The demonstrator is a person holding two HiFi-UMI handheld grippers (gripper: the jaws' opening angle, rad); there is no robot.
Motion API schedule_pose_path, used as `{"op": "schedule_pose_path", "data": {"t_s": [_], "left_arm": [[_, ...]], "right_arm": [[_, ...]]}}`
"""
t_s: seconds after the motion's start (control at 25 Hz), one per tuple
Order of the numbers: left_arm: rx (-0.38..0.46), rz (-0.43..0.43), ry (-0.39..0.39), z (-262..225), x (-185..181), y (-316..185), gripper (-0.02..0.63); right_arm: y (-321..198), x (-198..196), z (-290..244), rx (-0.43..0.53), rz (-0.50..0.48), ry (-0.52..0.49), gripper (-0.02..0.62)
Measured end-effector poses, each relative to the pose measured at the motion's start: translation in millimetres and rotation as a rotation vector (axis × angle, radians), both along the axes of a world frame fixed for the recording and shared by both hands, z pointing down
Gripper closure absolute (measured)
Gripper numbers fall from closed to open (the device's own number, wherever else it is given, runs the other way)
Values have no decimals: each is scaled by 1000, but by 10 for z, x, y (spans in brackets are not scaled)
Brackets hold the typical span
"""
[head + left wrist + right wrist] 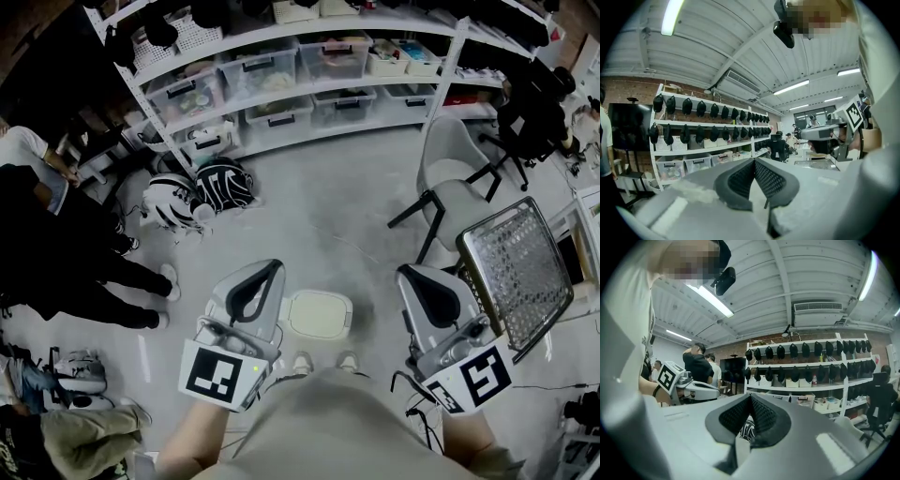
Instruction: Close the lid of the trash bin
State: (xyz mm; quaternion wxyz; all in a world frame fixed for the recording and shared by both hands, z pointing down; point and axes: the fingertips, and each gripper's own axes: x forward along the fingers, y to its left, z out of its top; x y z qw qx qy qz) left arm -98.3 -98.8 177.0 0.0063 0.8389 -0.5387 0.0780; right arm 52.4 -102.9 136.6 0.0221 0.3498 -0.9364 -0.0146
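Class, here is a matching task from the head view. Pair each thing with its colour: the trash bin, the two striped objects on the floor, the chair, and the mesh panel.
Things:
1. trash bin
2. two striped objects
3. chair
4. mesh panel

Colours:
A. shiny silver
B. white
C. grey with dark legs
D. black and white

Pairs: 1-B, 2-D, 3-C, 4-A
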Motion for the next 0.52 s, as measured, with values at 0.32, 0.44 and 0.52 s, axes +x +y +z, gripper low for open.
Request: {"op": "schedule_pose_path", "data": {"t_s": [0.32, 0.44, 0.52], "left_arm": [[5, 10, -18, -37, 24, 17, 603], [6, 9, -18, -48, 27, 28, 603], [6, 7, -15, -58, 22, 30, 603]], "right_arm": [[24, -11, 35, -9, -3, 11, 592], [28, -19, 48, -5, -2, 14, 592], [31, -29, 58, -1, -2, 15, 592]]}}
